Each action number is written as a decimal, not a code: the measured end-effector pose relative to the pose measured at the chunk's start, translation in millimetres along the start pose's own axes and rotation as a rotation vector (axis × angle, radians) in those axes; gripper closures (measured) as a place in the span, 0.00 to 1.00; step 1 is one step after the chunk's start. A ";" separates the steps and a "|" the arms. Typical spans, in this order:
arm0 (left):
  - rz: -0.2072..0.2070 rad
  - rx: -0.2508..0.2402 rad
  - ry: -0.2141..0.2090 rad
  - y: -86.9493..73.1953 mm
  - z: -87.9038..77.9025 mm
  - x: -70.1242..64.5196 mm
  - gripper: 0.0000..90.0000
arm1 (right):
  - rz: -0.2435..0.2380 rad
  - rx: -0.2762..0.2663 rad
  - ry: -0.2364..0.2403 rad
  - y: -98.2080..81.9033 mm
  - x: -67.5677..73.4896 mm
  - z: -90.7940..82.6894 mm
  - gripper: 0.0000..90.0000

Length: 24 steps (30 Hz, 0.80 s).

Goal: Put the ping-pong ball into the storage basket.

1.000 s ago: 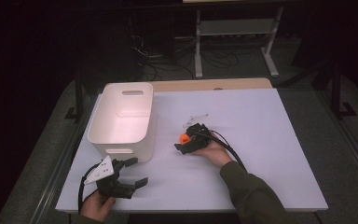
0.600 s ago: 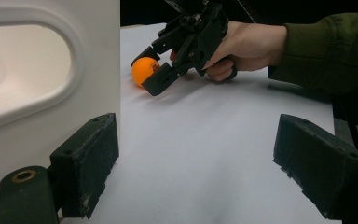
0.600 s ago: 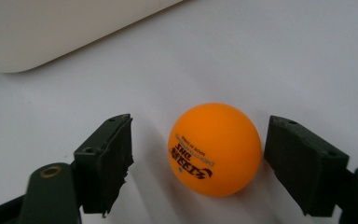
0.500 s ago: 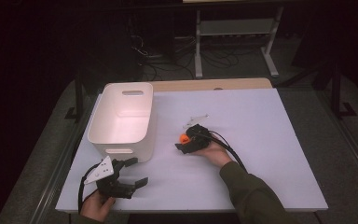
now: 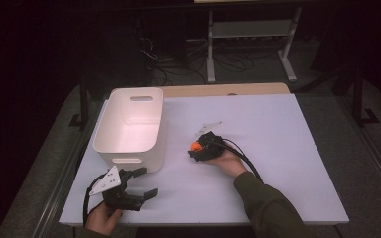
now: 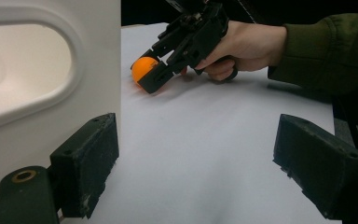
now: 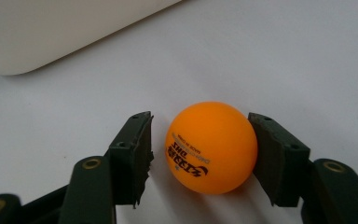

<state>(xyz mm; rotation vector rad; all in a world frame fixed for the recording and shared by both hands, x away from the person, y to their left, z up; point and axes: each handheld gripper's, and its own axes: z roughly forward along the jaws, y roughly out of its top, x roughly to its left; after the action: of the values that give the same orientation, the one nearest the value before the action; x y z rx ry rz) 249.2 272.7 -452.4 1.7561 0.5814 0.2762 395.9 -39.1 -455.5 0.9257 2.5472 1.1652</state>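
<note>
An orange table-tennis ball (image 7: 209,147) with black print lies on the white table (image 5: 278,148), right of the white bin (image 5: 129,144). My right gripper (image 7: 199,119) sits low around it, and its jaws have just been closing. The right pad (image 7: 270,154) touches the ball, while a narrow gap remains at the left pad (image 7: 135,154). From above, the ball (image 5: 195,146) shows at the tip of the right gripper (image 5: 198,150). My left gripper (image 5: 146,182) rests open by the bin's near end with nothing between its jaws. It looks across at the ball (image 6: 143,69) and the right gripper (image 6: 151,77).
The bin (image 6: 98,46) is hollow with a handle slot and stands close on the left of the left gripper (image 6: 198,128). A person's green sleeve (image 5: 268,208) reaches in from the bottom. Beyond the table's far edge are a metal stand (image 5: 248,34) and floor cables.
</note>
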 end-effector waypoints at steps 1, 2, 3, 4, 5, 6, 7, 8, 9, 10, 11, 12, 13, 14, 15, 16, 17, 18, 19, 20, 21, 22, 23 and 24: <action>0.001 0.000 0.000 0.1 0.0 0.0 0.15 | 0.002 -0.001 0.001 0.0 -0.2 -0.1 0.47; 0.000 0.000 0.000 0.0 0.0 -0.1 0.15 | 0.003 -0.001 -0.001 0.1 -0.5 -0.2 0.49; 0.001 0.001 0.000 0.0 0.0 -0.1 0.15 | 0.006 -0.001 -0.001 0.1 -0.4 -0.3 0.50; 0.000 0.000 0.000 0.0 0.0 0.0 0.15 | 0.007 0.000 0.002 0.1 -0.9 -0.5 0.51; 0.000 0.001 0.000 0.0 0.0 0.0 0.15 | 0.008 -0.001 0.002 0.1 -1.3 -0.7 0.52; 0.001 0.000 0.000 0.0 0.0 0.1 0.15 | 0.008 0.000 0.002 0.1 -1.8 -0.9 0.53; 0.000 0.000 0.000 0.0 0.0 -0.1 0.15 | 0.010 -0.001 0.004 0.0 -2.2 -1.0 0.54; 0.000 0.000 0.000 0.0 0.0 0.0 0.15 | 0.015 -0.002 0.006 0.0 -2.6 -1.2 0.54; 0.001 0.000 0.000 0.0 0.0 0.1 0.15 | 0.016 -0.002 0.007 0.0 -2.8 -1.2 0.54; 0.000 0.000 0.000 0.0 0.1 0.2 0.15 | 0.015 -0.001 0.009 -0.1 -3.2 -1.4 0.54; 0.000 0.001 0.000 0.1 0.0 0.2 0.15 | 0.016 0.000 0.009 0.0 -3.3 -1.4 0.54; 0.000 0.000 0.000 0.0 0.1 0.2 0.15 | 0.015 0.001 0.011 0.0 -3.4 -1.5 0.54; 0.001 0.001 0.000 0.0 0.0 0.2 0.15 | 0.014 0.001 0.012 0.1 -3.7 -1.6 0.54; 0.000 0.000 0.000 0.0 0.0 0.2 0.15 | 0.017 0.001 0.015 0.1 -3.9 -1.7 0.55; 0.000 -0.001 0.000 0.0 0.0 0.1 0.15 | 0.020 0.002 0.017 0.2 -4.1 -1.8 0.55; 0.000 -0.001 0.000 0.0 -0.1 0.0 0.15 | 0.021 0.003 0.019 0.3 -4.2 -2.0 0.55; 0.001 -0.001 0.000 0.0 -0.1 0.0 0.15 | 0.020 0.004 0.021 0.4 -4.3 -2.1 0.55; 0.000 0.000 0.000 0.0 -0.1 -0.1 0.15 | 0.019 0.004 0.023 0.6 -4.3 -2.4 0.55; 0.000 0.000 0.000 0.0 -0.1 -0.2 0.15 | 0.023 0.002 0.025 0.9 -4.1 -2.7 0.55; 0.001 0.000 0.000 0.0 -0.1 -0.1 0.15 | 0.024 0.002 0.028 1.3 -4.1 -3.3 0.55; 0.001 0.000 0.000 0.0 -0.1 -0.2 0.15 | 0.024 0.004 0.030 1.8 -4.1 -4.2 0.55; 0.001 0.000 0.000 0.0 -0.1 -0.2 0.15 | 0.027 0.003 0.033 2.3 -3.9 -5.1 0.55; 0.002 0.000 0.000 0.0 0.0 -0.2 0.15 | 0.025 0.002 0.037 2.8 -4.0 -6.2 0.55; 0.002 0.000 0.001 0.0 0.0 -0.3 0.15 | 0.024 0.001 0.040 3.4 -3.7 -7.3 0.55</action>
<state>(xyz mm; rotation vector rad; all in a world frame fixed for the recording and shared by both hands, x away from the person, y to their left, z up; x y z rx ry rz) 249.0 272.6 -452.3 1.7570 0.5801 0.2780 397.4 -44.2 -448.3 0.9453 2.5746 1.2012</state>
